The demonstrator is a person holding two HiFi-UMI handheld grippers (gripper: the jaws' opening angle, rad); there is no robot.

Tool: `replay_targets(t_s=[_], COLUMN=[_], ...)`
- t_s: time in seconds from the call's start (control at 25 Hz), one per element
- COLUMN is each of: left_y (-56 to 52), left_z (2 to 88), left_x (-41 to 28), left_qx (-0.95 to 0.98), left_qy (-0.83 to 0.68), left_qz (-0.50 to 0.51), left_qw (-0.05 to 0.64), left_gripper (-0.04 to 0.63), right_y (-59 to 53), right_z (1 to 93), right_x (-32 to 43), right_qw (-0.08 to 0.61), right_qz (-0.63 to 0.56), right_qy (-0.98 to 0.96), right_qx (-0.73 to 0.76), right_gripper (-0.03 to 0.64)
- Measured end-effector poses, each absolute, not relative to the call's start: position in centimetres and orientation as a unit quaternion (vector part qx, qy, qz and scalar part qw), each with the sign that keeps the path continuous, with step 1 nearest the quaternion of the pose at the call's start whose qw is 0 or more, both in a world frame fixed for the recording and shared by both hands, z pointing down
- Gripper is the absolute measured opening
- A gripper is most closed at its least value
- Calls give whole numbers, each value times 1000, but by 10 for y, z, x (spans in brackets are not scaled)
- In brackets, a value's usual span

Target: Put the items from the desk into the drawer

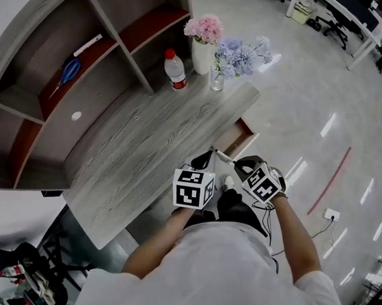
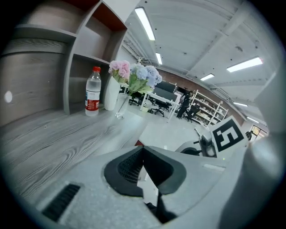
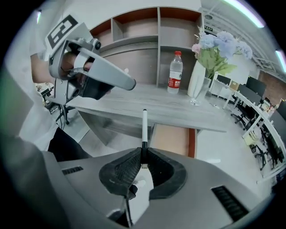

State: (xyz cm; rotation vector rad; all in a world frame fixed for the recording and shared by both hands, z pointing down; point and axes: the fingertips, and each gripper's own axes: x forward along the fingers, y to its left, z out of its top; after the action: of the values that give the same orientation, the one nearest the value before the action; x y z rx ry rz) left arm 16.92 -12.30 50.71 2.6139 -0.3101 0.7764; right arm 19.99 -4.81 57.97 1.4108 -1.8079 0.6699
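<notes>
My right gripper [image 3: 144, 151] is shut on a white pen [image 3: 144, 127] with a dark grip, which sticks out forward past the jaws. In the head view the pen [image 1: 224, 157] hangs in front of the desk's near edge, beside the open drawer [image 1: 236, 139]. The drawer's wooden bottom [image 3: 172, 139] shows bare. My left gripper [image 1: 203, 161] hovers close to the left of the right gripper [image 1: 241, 167]. Its jaws [image 2: 143, 150] are shut with nothing between them. The grey wood desk top [image 1: 152, 141] is bare in the middle.
A water bottle [image 1: 175, 70], a white vase of pink flowers [image 1: 203, 41] and a glass of blue flowers [image 1: 217, 78] stand at the desk's far end. Blue scissors [image 1: 69, 70] and a white pen [image 1: 87, 45] lie in the shelf unit. Office chairs stand beyond.
</notes>
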Motion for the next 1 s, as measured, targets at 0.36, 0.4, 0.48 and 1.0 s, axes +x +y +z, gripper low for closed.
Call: replay_targets(t_s=[0.36,0.4,0.48,1.0], left_y=[-122,-124,-129,-155], left_z=[525,528,535,552], left_x=[235,236,236,239], left_qx=[923,921,915,884], left_qy=[-137,-144,-159,-248], left_qz=[293,296,304,322], left_qw=[207,210,213,231], left_gripper=[3,3,3,3], right_y=[-34,-37,-46,-97], right_z=[626,632,642,700], right_x=[252,256,263,280], right_qw=[386,389,391,430], right_qz=[265,261,255,225], right_qy=[-708,-710,-715,-761], right_qx=[528,525,521,430], right_gripper=[37,37,37,37])
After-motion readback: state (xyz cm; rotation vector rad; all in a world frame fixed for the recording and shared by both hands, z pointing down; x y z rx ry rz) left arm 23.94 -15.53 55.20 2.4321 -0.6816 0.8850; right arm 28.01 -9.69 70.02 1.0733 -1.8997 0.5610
